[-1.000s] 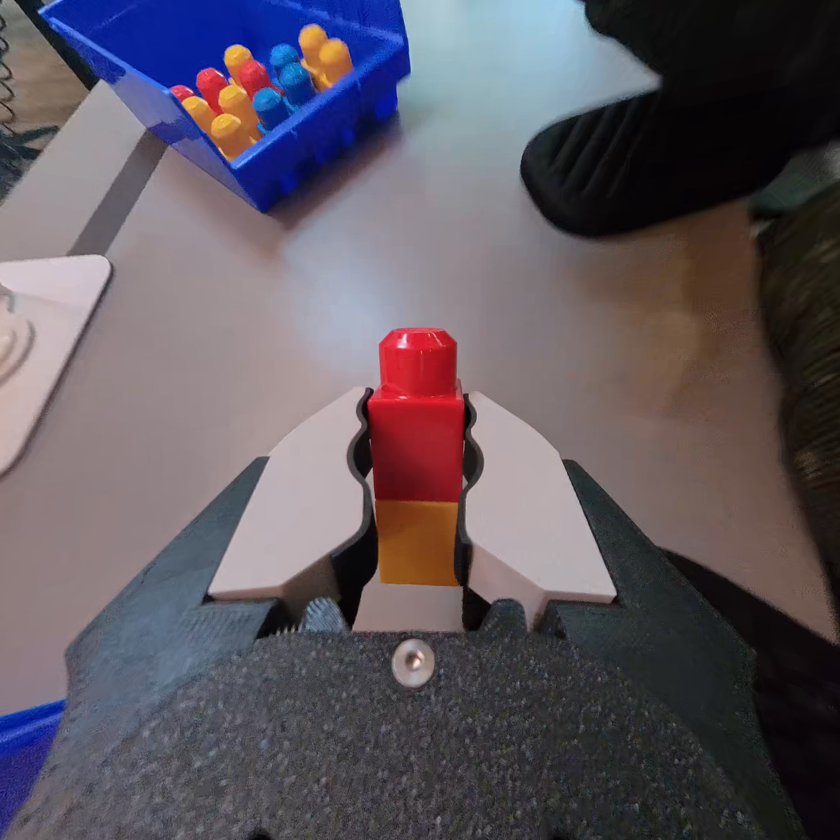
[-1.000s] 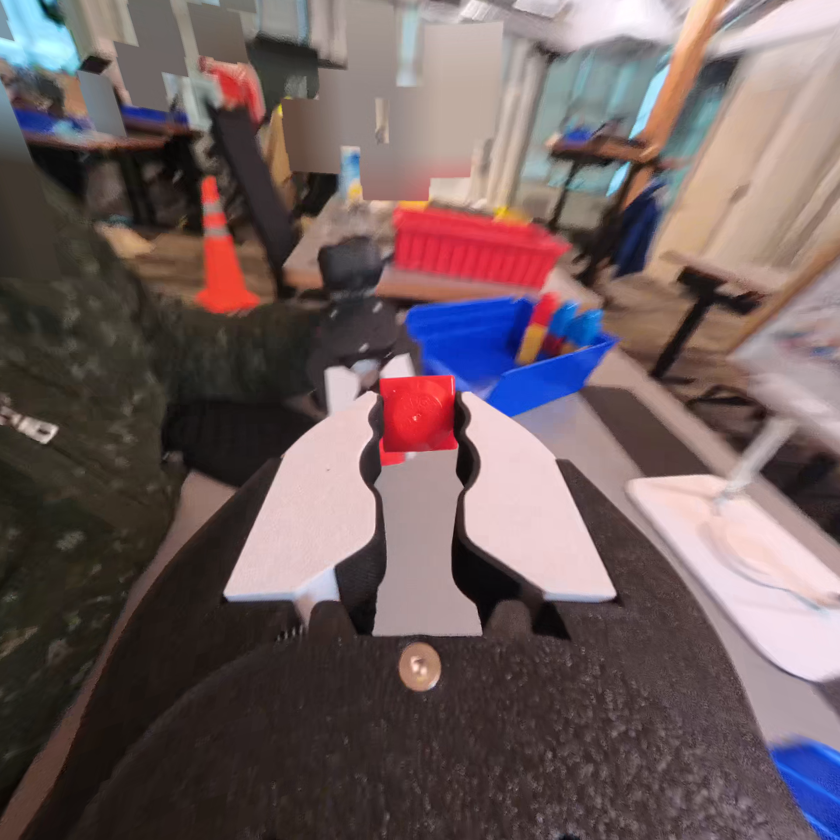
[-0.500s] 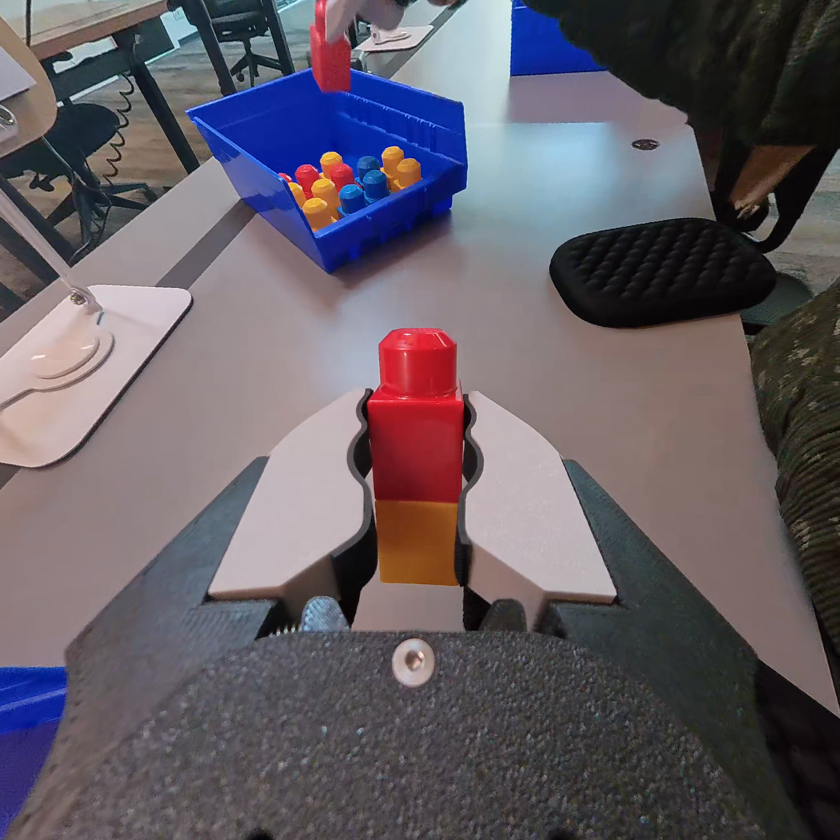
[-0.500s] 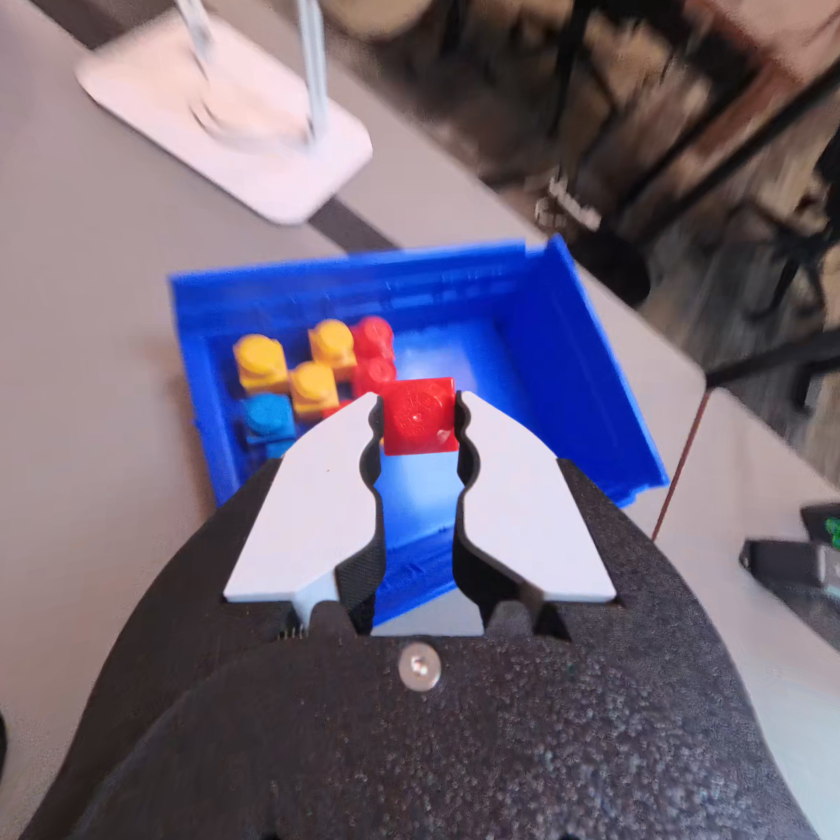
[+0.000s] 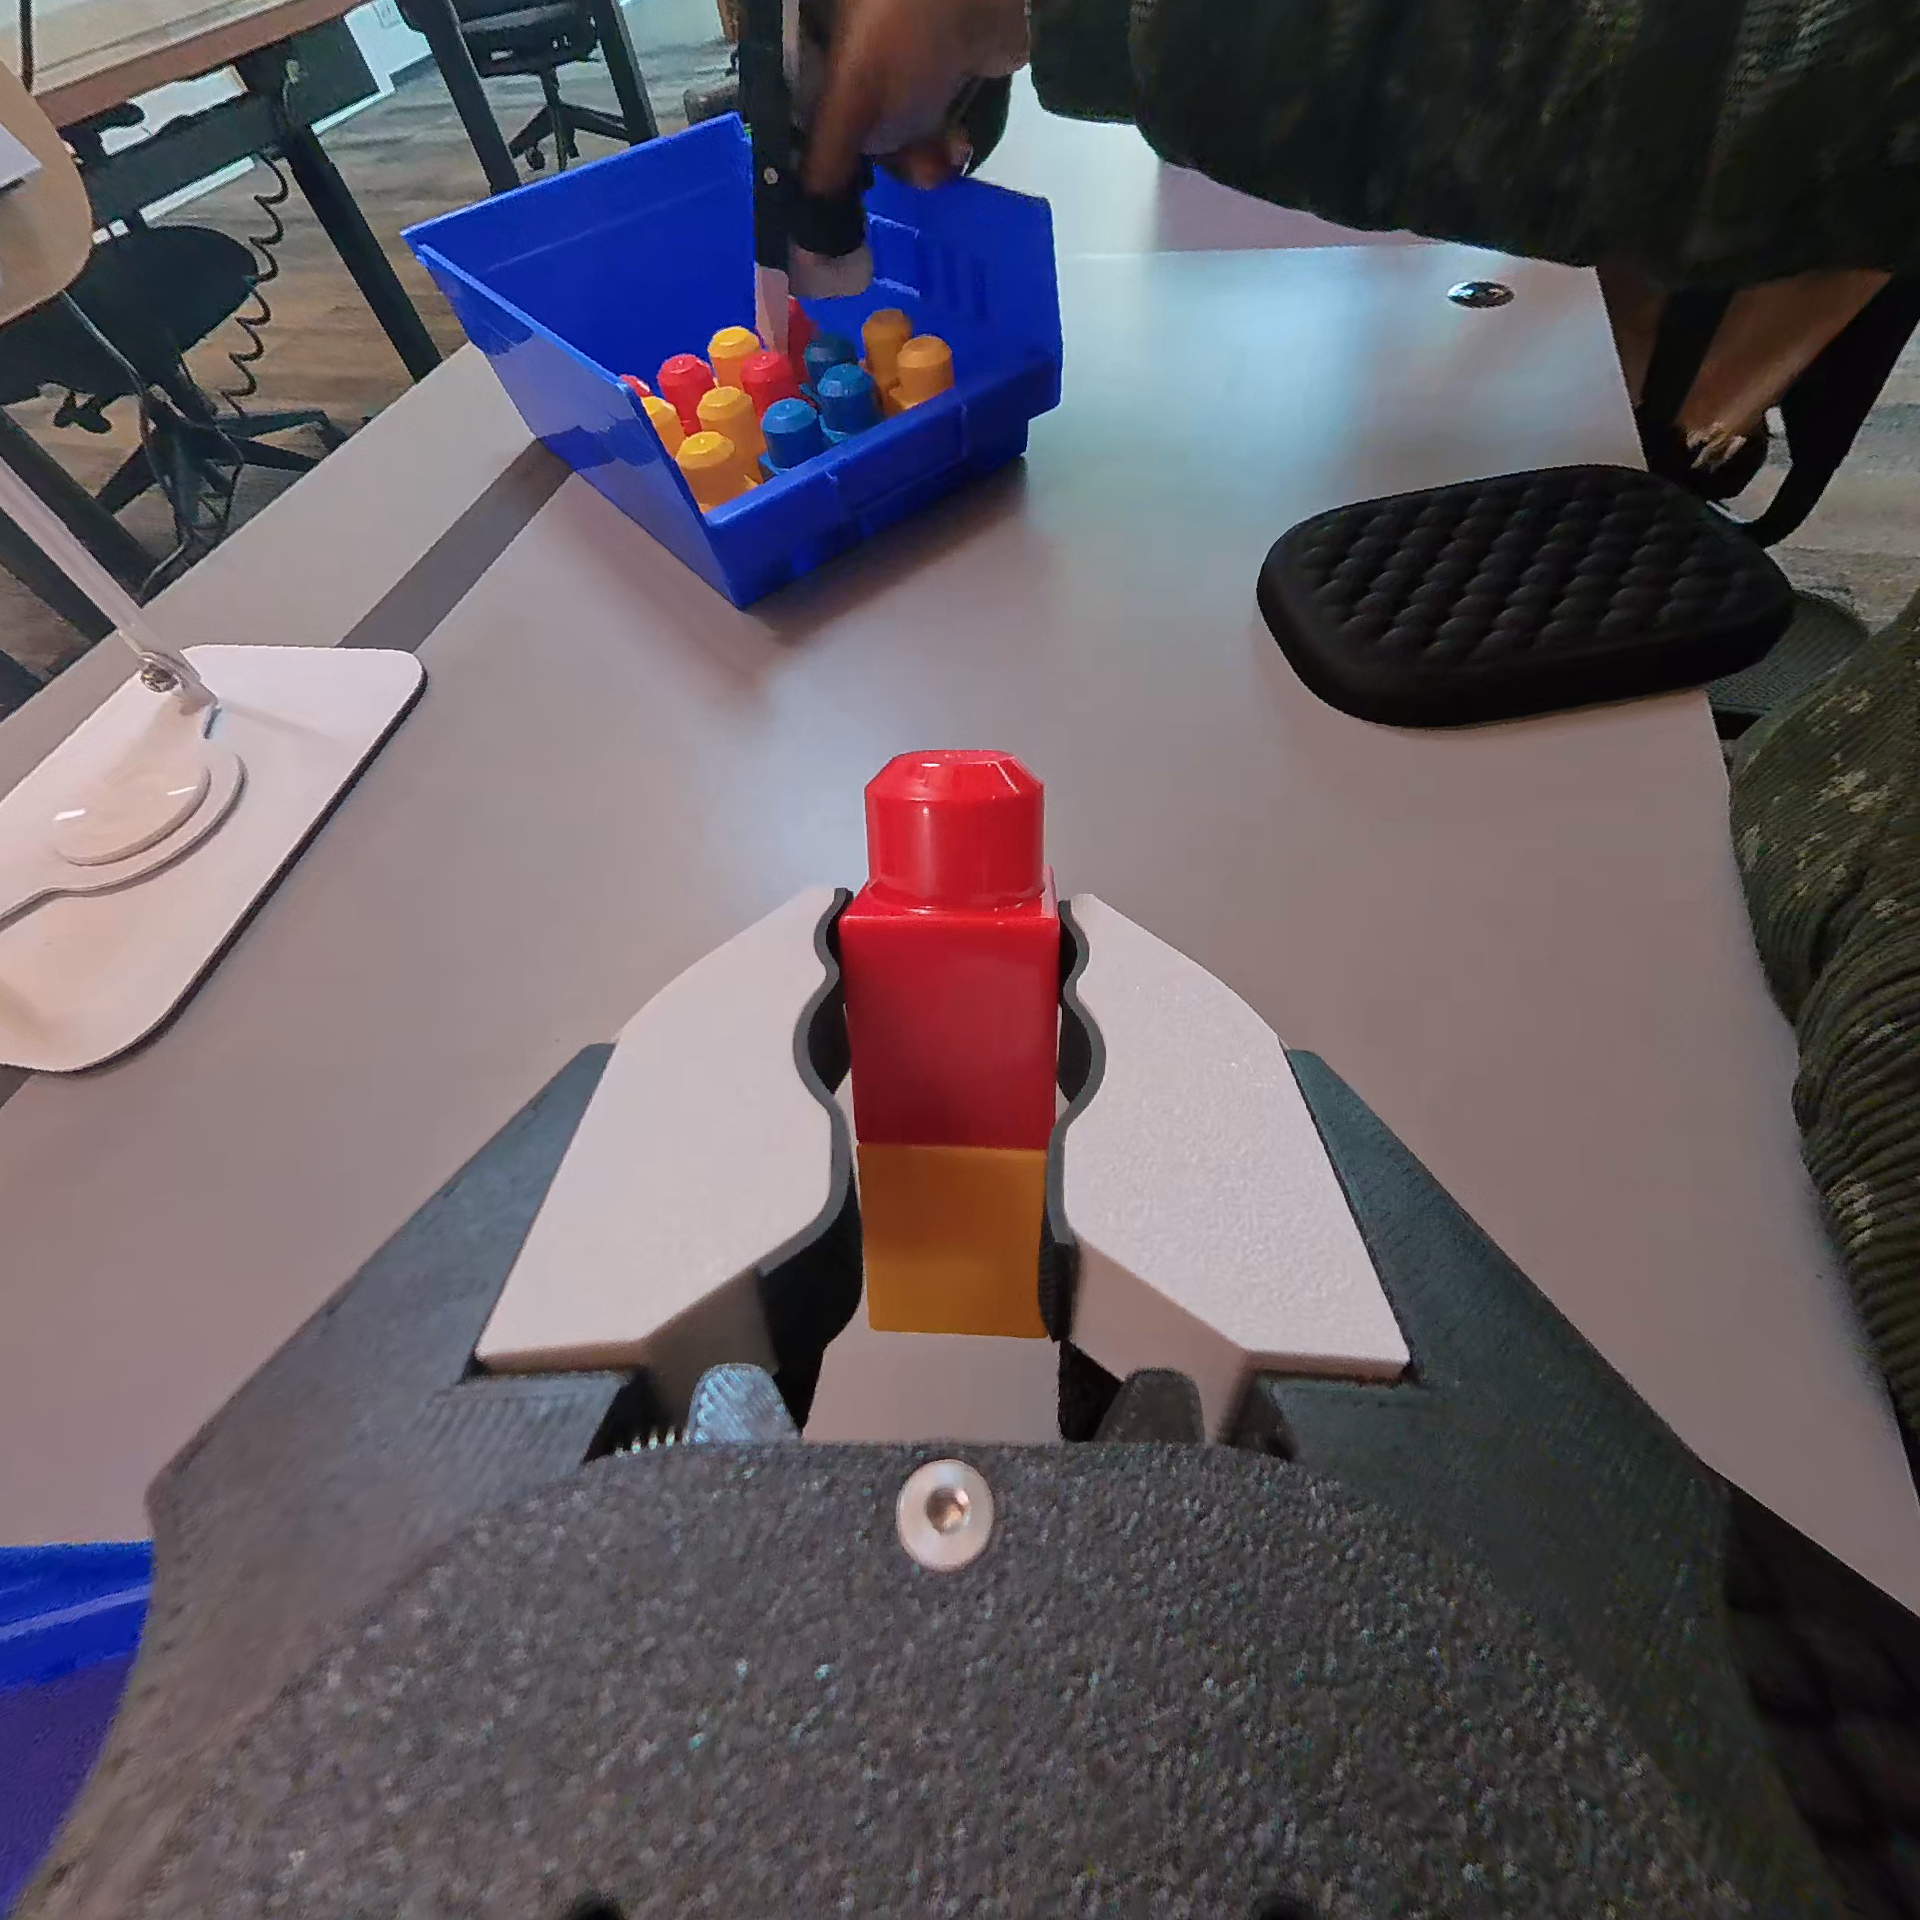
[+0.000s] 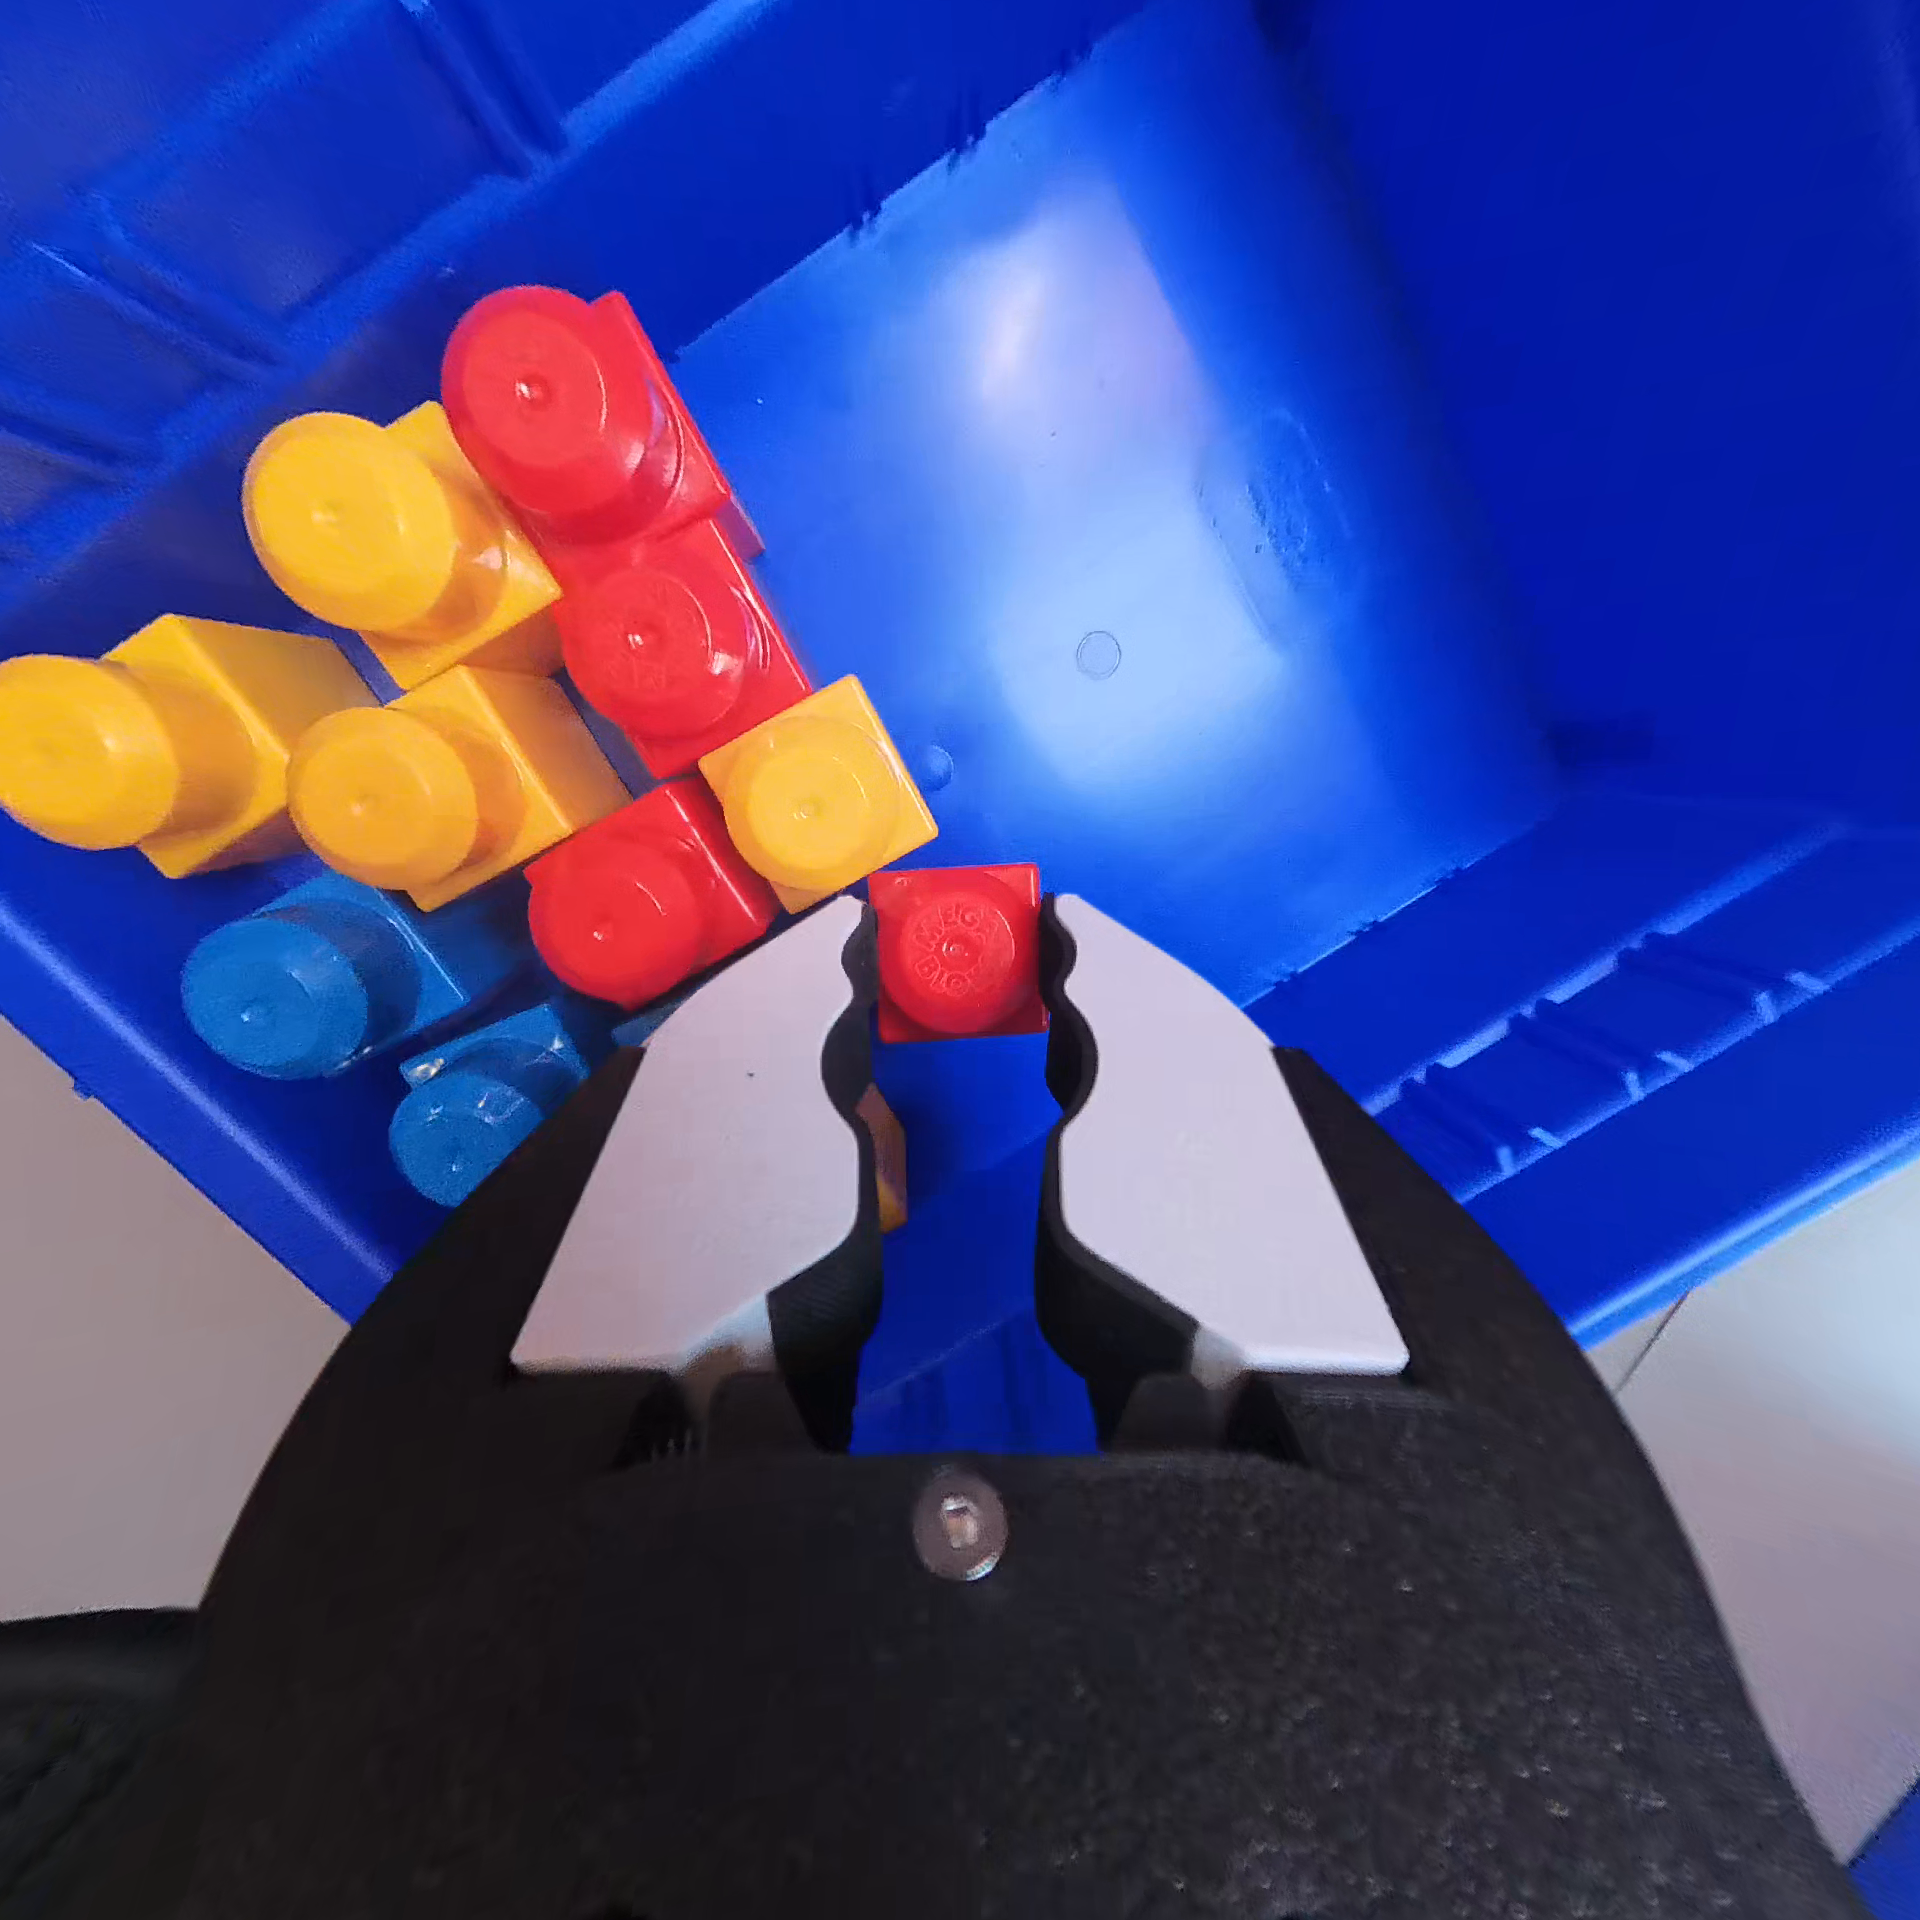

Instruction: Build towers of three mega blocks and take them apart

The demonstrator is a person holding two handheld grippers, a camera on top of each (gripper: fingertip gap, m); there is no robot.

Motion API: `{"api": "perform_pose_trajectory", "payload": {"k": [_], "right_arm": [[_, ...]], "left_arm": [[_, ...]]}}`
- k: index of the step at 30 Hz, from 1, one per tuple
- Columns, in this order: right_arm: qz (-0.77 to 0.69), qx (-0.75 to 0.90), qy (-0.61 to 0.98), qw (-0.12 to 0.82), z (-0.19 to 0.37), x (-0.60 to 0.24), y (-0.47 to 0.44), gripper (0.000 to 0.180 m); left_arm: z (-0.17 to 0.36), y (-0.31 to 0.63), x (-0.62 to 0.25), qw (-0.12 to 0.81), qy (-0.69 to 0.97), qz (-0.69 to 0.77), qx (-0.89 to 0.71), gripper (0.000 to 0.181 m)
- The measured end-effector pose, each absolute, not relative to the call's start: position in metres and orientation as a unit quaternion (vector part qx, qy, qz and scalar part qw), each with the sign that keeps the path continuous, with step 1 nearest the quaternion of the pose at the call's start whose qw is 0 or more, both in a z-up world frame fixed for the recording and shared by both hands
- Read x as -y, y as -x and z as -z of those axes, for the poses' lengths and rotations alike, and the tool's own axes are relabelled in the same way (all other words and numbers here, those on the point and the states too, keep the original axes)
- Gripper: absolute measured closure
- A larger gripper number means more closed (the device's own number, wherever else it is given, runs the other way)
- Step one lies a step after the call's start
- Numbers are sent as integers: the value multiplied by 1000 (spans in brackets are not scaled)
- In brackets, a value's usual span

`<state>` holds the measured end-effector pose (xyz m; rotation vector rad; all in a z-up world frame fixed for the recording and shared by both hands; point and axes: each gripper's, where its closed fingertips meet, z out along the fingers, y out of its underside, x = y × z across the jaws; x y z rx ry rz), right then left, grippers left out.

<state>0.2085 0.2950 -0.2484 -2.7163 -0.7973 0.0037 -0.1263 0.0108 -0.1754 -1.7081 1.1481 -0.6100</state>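
Note:
My left gripper (image 5: pixel 951 914) is shut on a two-block stack, a red block (image 5: pixel 951 997) on a yellow block (image 5: pixel 951 1236), held above the grey table (image 5: pixel 1299 935). My right gripper (image 6: pixel 956 914) is shut on a single red block (image 6: pixel 958 954) and holds it low inside the blue bin (image 6: pixel 1195 520), next to several red, yellow and blue blocks (image 6: pixel 644 644). In the left wrist view the right gripper (image 5: pixel 805 281) reaches down into the blue bin (image 5: pixel 904 509) at the far side of the table, held by a hand.
A black textured pad (image 5: pixel 1517 592) lies at the right of the table. A white stand base (image 5: pixel 166 821) sits at the left edge. A camouflage sleeve (image 5: pixel 1455 114) crosses the top right. Another blue bin corner (image 5: pixel 62 1662) shows at bottom left. The grippers' ends are close to 45 cm from one another.
My right gripper has carried the red block away from the stack, over the table and down into the blue bin. My left gripper has kept its hold on the red-and-yellow stack.

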Motion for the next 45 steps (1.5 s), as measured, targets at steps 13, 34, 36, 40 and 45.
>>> {"api": "perform_pose_trajectory", "payload": {"k": [13, 34, 36, 40, 45], "right_arm": [[-119, 339, 883, 302, 174, -278, -150, 129], [-278, 741, 553, 261, 171, 8, 108, 150], [-276, 736, 559, 264, 165, 2, 104, 150], [-307, 720, 560, 270, 144, -5, 90, 150], [-336, 703, 554, 294, 95, -21, 59, 150]], "left_arm": [[179, 117, -13, 485, 695, 255, -466, 144], [186, 96, 2, 484, 666, 251, -509, 143], [184, 100, 1, 491, 662, 244, -511, 131], [182, 105, -5, 504, 662, 237, -502, 144], [212, 127, -17, 451, 711, 185, -506, 145]]}}
